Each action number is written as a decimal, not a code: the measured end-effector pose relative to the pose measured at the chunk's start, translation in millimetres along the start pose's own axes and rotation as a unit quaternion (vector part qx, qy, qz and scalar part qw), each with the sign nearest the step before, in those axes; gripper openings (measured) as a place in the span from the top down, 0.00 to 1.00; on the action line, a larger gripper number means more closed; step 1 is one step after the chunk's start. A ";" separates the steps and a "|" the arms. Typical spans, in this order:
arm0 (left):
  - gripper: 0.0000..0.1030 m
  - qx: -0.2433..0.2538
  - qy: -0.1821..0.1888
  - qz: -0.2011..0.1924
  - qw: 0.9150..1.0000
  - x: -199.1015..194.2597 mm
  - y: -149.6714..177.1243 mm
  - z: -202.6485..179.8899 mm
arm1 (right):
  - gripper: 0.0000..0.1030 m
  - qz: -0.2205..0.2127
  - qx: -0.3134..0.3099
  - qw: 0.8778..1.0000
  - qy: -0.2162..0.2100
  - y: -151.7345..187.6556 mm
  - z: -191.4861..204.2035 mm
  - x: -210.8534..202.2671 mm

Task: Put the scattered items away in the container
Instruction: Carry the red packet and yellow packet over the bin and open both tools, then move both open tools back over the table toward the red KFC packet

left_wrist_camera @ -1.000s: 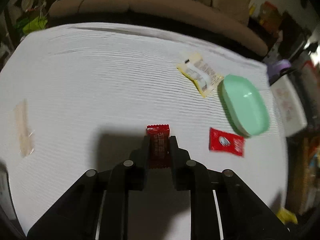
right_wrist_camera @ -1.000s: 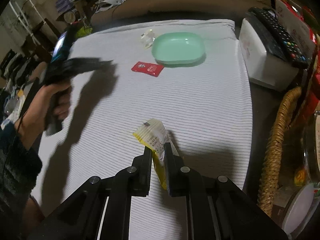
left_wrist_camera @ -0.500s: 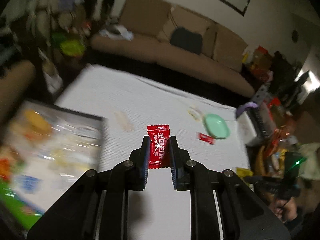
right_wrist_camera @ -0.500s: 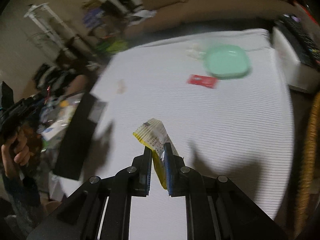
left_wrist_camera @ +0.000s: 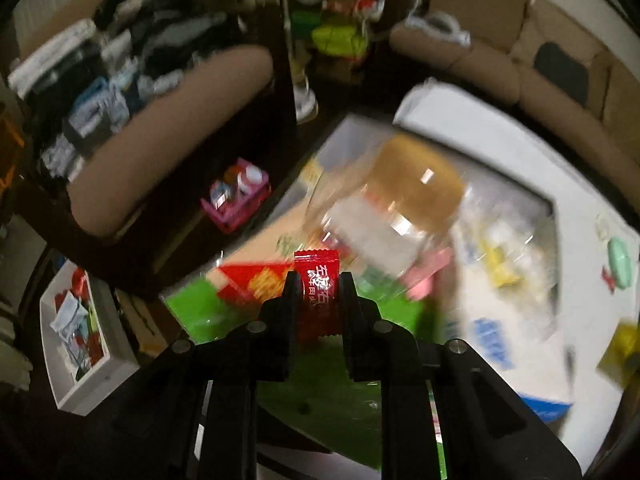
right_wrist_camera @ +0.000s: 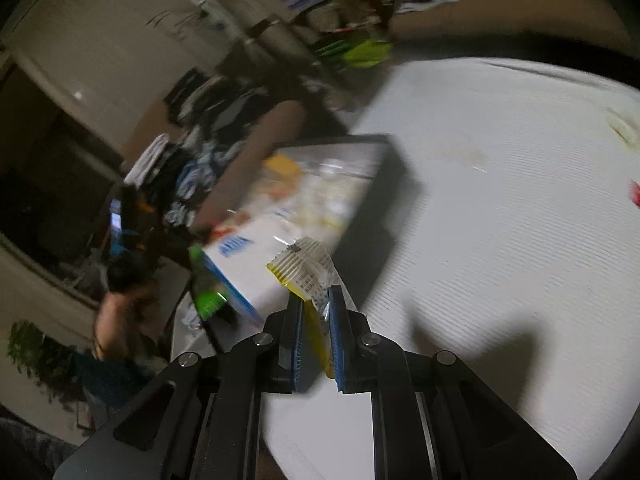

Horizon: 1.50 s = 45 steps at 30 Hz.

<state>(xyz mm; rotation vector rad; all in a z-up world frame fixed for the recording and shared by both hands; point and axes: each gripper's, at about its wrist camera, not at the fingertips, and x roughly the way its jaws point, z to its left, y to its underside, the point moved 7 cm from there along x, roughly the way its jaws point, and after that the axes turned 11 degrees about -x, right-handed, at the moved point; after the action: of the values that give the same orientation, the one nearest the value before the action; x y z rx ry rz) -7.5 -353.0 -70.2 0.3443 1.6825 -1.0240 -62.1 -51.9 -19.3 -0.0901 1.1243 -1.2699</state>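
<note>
My left gripper (left_wrist_camera: 319, 292) is shut on a red candy packet (left_wrist_camera: 318, 288) and holds it above a box-like container (left_wrist_camera: 400, 240) full of blurred, colourful snack packs at the table's left end. My right gripper (right_wrist_camera: 316, 304) is shut on a yellow and clear snack packet (right_wrist_camera: 306, 270) and holds it in the air beside the same container (right_wrist_camera: 304, 200). A mint green dish (left_wrist_camera: 619, 264) with a red packet (left_wrist_camera: 609, 278) beside it lies far off on the white striped tablecloth (right_wrist_camera: 500, 220).
A brown sofa (left_wrist_camera: 520, 64) runs behind the table, and a padded bench (left_wrist_camera: 160, 136) piled with clothes stands to the left. A pink basket (left_wrist_camera: 236, 200) and a white bin (left_wrist_camera: 76, 340) sit on the floor. A small wrapper (right_wrist_camera: 622, 128) lies far on the cloth.
Both grippers have swung left and away from the dish, each still holding its packet. The views now face the container at the table's left end, with strong motion blur.
</note>
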 end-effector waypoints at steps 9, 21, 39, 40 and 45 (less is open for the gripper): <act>0.81 0.008 0.014 0.016 1.000 17.8 6.8 -7.3 | 0.89 0.092 -0.090 0.988 0.083 -40.8 57.2 110.5; 0.08 -0.117 0.086 -0.147 0.978 -65.1 -36.9 22.0 | 0.20 0.068 -0.076 0.992 0.073 -34.3 36.0 100.6; 0.00 0.095 0.323 -0.148 0.930 -137.5 36.3 -221.6 | 0.58 0.172 -0.106 0.912 0.357 57.3 -293.6 -85.6; 0.00 0.104 0.328 -0.138 0.929 -132.5 43.5 -235.0 | 0.72 0.189 -0.107 0.911 0.350 62.8 -304.7 -80.5; 0.00 0.116 0.315 -0.077 0.939 -88.7 70.7 -281.2 | 0.72 0.182 -0.141 0.914 0.334 58.0 -331.3 -51.7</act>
<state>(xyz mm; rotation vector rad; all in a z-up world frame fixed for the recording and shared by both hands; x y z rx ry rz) -107.0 -72.8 -10.8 0.7689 2.1852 -1.3259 -247.3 177.2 -189.7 0.3535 1.8139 -0.8020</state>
